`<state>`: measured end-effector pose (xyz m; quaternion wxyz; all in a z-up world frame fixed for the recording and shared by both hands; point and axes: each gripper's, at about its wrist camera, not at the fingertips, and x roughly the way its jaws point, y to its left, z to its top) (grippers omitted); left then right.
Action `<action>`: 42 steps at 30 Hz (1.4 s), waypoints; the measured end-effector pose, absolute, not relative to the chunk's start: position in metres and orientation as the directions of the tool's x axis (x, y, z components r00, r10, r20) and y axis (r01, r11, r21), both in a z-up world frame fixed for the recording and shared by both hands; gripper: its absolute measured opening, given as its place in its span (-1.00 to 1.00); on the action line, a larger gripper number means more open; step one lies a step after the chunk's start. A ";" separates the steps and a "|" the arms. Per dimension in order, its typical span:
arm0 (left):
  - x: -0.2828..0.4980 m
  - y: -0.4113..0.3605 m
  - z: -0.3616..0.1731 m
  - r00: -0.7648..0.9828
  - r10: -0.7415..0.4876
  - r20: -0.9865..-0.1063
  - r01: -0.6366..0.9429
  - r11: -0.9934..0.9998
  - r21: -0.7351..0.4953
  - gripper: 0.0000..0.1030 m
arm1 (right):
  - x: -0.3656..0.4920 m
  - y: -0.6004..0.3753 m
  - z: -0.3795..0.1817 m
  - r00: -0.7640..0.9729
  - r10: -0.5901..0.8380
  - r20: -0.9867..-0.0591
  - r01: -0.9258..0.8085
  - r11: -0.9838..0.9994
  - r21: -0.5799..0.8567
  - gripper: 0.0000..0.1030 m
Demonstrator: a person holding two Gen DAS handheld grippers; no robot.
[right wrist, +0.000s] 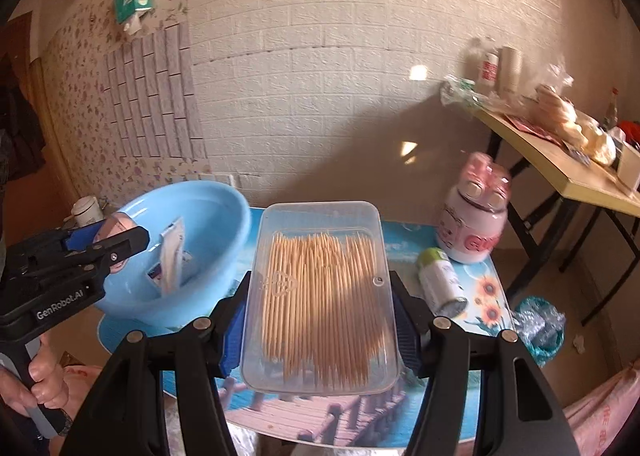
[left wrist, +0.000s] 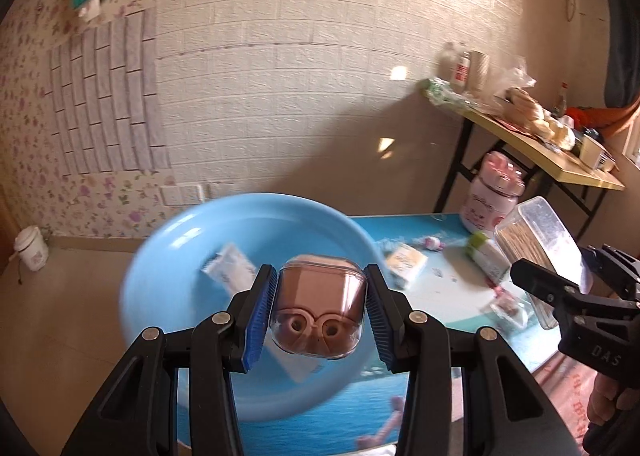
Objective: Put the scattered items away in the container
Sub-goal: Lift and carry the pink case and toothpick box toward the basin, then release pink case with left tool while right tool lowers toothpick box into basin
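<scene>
My left gripper has its jaws pinching a small clear-domed plastic case with a brown-pink inside; both blue ribbed pads press on its sides, and it hangs in the air over the round light-blue plastic basin. In the basin lies a white sachet, seen from the right wrist standing against the wall with another small packet beside it.

My right gripper has its jaws clamped on the long sides of a clear rectangular plastic box full of wooden toothpicks, lifted clear of the tabletop, just right of the basin.

On the picture-printed blue tabletop sit a pink-and-white lidded jar and, near it, a white bottle with a green cap on its side. From the left wrist a yellow-white packet lies just beyond the basin's rim.
</scene>
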<state>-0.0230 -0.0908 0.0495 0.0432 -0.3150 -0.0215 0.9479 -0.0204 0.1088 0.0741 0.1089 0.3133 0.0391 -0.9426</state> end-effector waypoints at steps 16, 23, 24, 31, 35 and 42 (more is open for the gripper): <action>-0.049 -0.151 0.034 -0.779 0.006 -0.627 0.025 -0.999 -0.041 -0.18 | -0.054 0.006 0.072 -0.730 -0.322 -0.603 0.412 -0.911 -0.013 0.21; -0.068 -0.163 0.010 -0.746 0.005 -0.666 0.041 -0.998 -0.052 -0.18 | -0.066 -0.011 0.061 -0.716 -0.323 -0.619 0.428 -0.904 -0.023 0.21; -0.071 -0.164 0.008 -0.743 0.006 -0.670 0.040 -0.998 -0.053 -0.18 | -0.069 -0.012 0.060 -0.713 -0.322 -0.623 0.427 -0.904 -0.022 0.21; -0.086 -0.170 -0.012 -0.722 -0.005 -0.692 0.046 -0.998 -0.041 -0.17 | -0.085 -0.030 0.049 -0.695 -0.319 -0.644 0.437 -0.899 -0.027 0.21; -0.090 -0.174 -0.017 -0.720 -0.005 -0.694 0.045 -0.998 -0.040 -0.06 | -0.091 -0.038 0.041 -0.680 -0.323 -0.658 0.447 -0.894 -0.023 0.22; -0.086 -0.175 -0.012 -0.752 -0.052 -0.658 0.044 -0.999 0.029 0.30 | -0.100 -0.045 0.028 -0.659 -0.320 -0.680 0.448 -0.894 -0.013 0.21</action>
